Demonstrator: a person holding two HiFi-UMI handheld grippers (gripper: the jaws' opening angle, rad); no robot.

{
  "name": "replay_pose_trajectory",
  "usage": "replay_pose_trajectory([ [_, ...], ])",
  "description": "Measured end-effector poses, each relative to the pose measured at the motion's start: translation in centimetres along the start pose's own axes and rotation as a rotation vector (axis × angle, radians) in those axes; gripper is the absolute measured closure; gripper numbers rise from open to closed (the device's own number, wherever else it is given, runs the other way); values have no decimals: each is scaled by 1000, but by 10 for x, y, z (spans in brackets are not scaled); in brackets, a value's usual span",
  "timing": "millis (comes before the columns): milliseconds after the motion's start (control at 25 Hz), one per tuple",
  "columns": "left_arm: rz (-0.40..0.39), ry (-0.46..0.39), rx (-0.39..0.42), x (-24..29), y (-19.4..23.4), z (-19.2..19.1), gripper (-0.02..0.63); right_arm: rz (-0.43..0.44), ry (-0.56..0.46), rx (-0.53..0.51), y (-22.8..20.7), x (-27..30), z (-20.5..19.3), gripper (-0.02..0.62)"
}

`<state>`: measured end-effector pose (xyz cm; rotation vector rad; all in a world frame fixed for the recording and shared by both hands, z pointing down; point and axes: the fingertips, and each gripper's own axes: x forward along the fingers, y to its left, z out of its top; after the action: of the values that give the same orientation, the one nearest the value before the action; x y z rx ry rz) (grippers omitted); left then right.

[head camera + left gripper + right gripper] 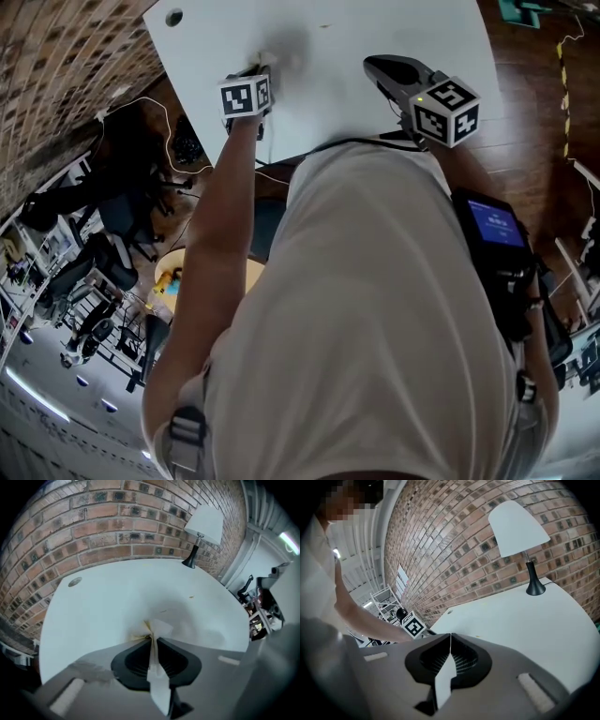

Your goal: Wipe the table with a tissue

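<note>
The white table (394, 28) fills the top of the head view. My left gripper (266, 67) points steeply down at the table's left part and is shut on a crumpled white tissue (277, 56). In the left gripper view the tissue (160, 628) bulges out past the closed left gripper (151, 638) and presses on the table (103, 606). My right gripper (377, 65) hovers over the table to the right, jaws together with nothing in them. The right gripper view shows that right gripper (450, 636) closed, with the left gripper's marker cube (413, 626) beyond it.
A white-shaded lamp (205, 523) on a black base stands at the table's far corner by the brick wall (117, 517). A round cable hole (74, 581) lies near the left edge. Small crumbs (191, 596) dot the tabletop. Chairs and clutter (103, 281) crowd the floor left of the person.
</note>
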<state>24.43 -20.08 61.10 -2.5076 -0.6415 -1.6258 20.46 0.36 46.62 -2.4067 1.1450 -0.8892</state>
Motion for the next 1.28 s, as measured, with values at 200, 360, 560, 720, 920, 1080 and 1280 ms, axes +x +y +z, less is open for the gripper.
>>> replay_pose_trajectory([
  [200,-46,-68,8,-11,-55,-17,571,10,-13,1,-4,-1,6,583],
  [360,-51,-141,-62,-26,-65,-31,571,19,-5,1,-4,2,5,583],
  [560,9,-172,-159,-35,-22,-30,569,37,7,1,-4,6,0,584],
  [720,44,-193,-204,-32,11,-12,571,33,5,5,-4,3,2,583],
  [920,50,-207,-209,-26,18,16,569,24,6,-8,-5,1,3,584],
  [1080,33,-203,-226,-14,15,25,569,20,0,-7,-6,0,5,583],
  [1280,11,-210,-245,0,13,37,569,9,-9,4,-10,-6,6,583],
])
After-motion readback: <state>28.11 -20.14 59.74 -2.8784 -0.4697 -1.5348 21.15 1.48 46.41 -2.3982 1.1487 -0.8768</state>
